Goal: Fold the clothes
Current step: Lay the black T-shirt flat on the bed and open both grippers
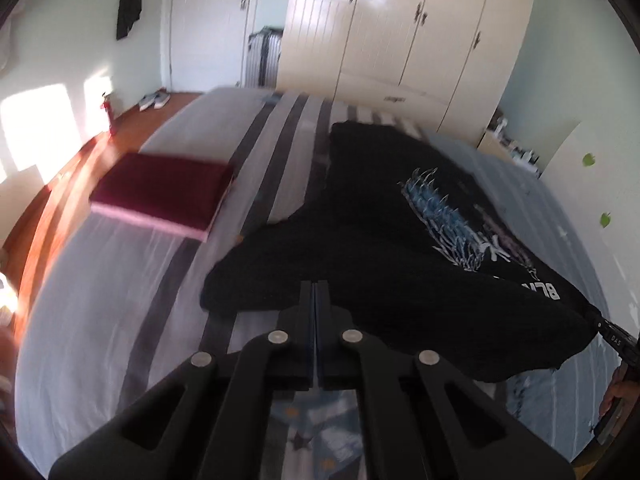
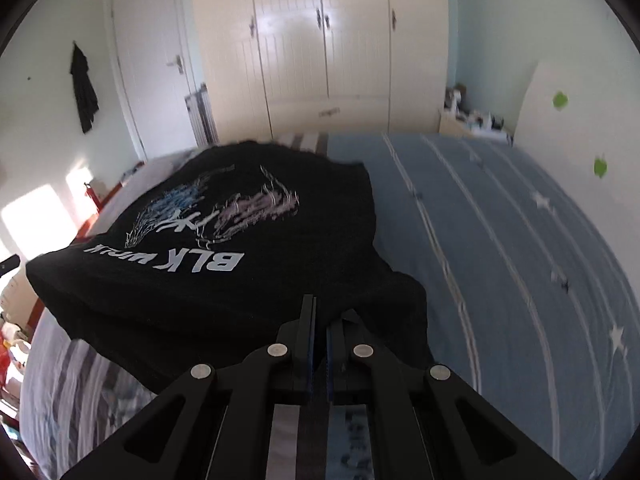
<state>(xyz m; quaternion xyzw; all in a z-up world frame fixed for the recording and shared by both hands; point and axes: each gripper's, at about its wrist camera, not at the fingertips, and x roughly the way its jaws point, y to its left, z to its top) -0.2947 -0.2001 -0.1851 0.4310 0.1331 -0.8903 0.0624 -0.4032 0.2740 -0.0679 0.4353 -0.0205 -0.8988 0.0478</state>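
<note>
Black cotton fills most of the left wrist view: the T-shirt (image 1: 360, 216) is spread print-up across the striped bedspread (image 1: 120, 300), its far hem already down on the bed and its near edge lifted, with one sleeve fanned out to the left. Our left gripper (image 1: 315, 292) has its jaws pressed together on that near edge, apparently at a shoulder, though dark fingers against dark cloth make the bite hard to read. We judge the step to be laying the shirt flat before the first fold, so we want both corners level and the cloth taut between them, settling it so no crease is trapped under the print. A folded maroon towel (image 1: 160, 192) lies well apart to the left, and we should keep the sleeve clear of it. At the right rim only a sliver of the other tool and part of a hand show. In the right wrist view the shirt reads upside down, its lettering towards us, and our right gripper (image 2: 320, 316) is nipped shut on the near edge with cloth bunched over one finger. How much fabric sits between the pads we cannot tell. The shirt's far hem and the sleeve on this side are out of sight beneath its own drape, and blur softens everything.
</note>
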